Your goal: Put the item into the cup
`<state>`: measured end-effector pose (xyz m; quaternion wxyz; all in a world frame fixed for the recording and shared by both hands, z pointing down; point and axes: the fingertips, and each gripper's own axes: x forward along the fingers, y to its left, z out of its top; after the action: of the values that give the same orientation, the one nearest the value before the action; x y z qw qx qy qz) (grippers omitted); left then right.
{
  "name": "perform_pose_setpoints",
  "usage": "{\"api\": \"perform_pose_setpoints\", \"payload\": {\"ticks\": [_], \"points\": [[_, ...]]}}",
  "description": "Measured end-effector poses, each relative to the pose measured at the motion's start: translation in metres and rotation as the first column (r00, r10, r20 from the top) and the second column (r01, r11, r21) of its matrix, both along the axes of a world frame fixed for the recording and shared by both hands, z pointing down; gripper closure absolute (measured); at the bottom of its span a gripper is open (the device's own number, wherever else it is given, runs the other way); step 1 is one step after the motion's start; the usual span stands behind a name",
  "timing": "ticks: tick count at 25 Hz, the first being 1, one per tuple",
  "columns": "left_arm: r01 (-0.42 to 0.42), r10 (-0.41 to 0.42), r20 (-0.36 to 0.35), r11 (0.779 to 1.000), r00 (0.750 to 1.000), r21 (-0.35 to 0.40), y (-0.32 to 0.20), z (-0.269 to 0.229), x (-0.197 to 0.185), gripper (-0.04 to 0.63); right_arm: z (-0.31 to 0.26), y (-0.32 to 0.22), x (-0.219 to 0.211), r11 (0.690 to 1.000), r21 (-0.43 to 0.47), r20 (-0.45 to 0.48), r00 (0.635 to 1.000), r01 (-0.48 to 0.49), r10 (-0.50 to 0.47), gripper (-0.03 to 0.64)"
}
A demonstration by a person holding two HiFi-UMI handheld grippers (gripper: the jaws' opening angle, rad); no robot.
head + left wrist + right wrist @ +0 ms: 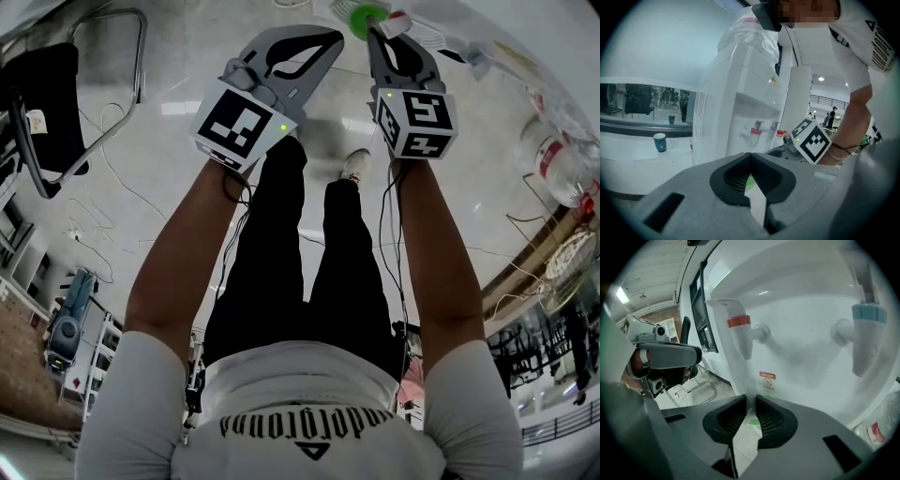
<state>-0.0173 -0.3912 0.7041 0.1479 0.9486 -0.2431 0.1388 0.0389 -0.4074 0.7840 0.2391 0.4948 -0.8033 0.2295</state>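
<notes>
The right gripper (380, 33) (750, 398) has its jaws drawn almost together, pinching a thin green-and-translucent plastic item (752, 420). In the right gripper view, the item's green part sits low between the dark pads and a clear sliver rises from the tips. In the head view, the item (361, 17) shows as a round green disc with a pale centre, right at this gripper's tips.

Just to that side, the left gripper (330, 39) (750, 154) has its tips pressed together. A sliver of green shows in the slit behind them, but I cannot tell what it is.

The white plastic water dispenser (801, 333) (740, 103) stands close ahead of the right gripper. The item is below its red-collared tap (740, 329).

The small blue cup (659, 142) stands on the white counter (637, 159), well apart from both grippers, on the far side of the dispenser.
</notes>
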Motion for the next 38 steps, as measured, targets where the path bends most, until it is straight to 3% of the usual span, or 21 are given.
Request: {"api": "perform_pose_setpoints", "payload": {"ticks": [2,5,7,16,22,30,38], "points": [[-0.002,0.002,0.001,1.000,1.000,-0.006,0.001,0.001,0.000,0.581,0.002,-0.002,0.001,1.000,-0.005,-0.010,1.000,-0.006,0.006,0.568],[-0.007,0.007,0.000,1.000,1.000,-0.009,0.002,0.000,-0.002,0.581,0.003,-0.004,0.003,1.000,-0.004,-0.030,0.999,-0.016,0.016,0.491],[-0.005,0.005,-0.001,1.000,1.000,-0.012,0.004,-0.001,-0.002,0.580,0.001,-0.003,0.004,1.000,0.000,-0.035,0.999,-0.018,0.018,0.474],[0.002,-0.002,-0.009,1.000,1.000,0.007,0.012,-0.020,-0.002,0.581,-0.021,0.016,0.003,1.000,0.018,-0.023,1.000,-0.016,0.017,0.468],[0.091,-0.092,-0.028,0.996,0.995,-0.007,0.023,-0.041,-0.012,0.581,-0.044,0.037,-0.005,0.999,0.045,-0.034,0.999,0.029,-0.028,0.469],[0.127,-0.129,-0.067,0.991,0.989,-0.029,0.073,-0.094,-0.009,0.581,-0.131,0.085,-0.012,0.989,0.095,-0.021,0.994,0.113,-0.111,0.580],[0.108,-0.109,-0.091,0.994,0.990,-0.012,0.123,-0.181,-0.003,0.581,-0.229,0.133,-0.012,0.973,0.129,0.001,0.981,0.192,-0.194,0.603]]}}
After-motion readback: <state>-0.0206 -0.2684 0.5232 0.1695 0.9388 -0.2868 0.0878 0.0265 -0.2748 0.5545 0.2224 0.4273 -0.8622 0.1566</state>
